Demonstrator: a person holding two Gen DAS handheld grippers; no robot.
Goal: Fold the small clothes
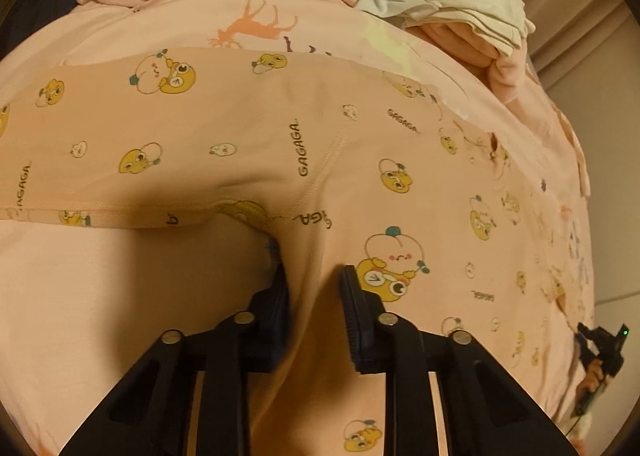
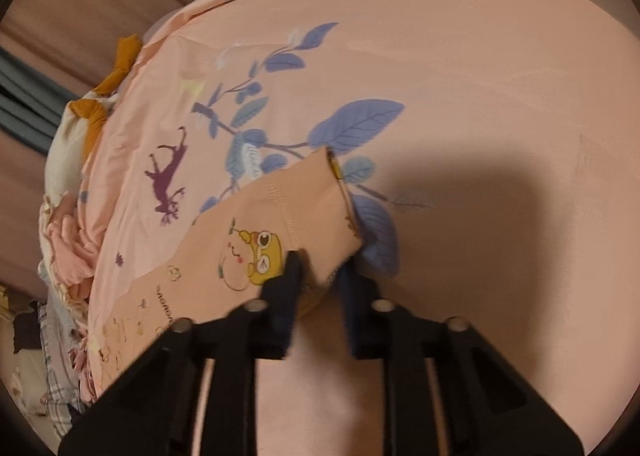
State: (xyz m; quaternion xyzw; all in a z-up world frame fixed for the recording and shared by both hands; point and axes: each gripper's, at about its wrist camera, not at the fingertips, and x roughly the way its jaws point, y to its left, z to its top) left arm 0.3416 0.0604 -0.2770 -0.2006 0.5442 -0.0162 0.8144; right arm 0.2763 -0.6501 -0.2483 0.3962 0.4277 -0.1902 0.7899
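Both grippers, left gripper (image 1: 312, 276) and right gripper (image 2: 318, 268), have fingers nearly closed, pinching edges of the printed garment (image 1: 248, 127) spread flat on the bed sheet (image 2: 480, 75). Fabric looks light, limp, prone to sagging; hem corners offer the surest hold.

My left gripper (image 1: 312, 276) and right gripper (image 2: 316, 268) are matte black, with ribbed pads (image 1: 352, 308) (silver pivot pins (image 1: 245, 318) behind).

We see a bed with a pink sheet (image 1: 120, 296) that has deer, leaves and a butterfly on it. On the sheet lie small peach pants (image 1: 260, 127) with yellow cartoon faces. At the far edge lies a pile of clothes (image 1: 440, 3).
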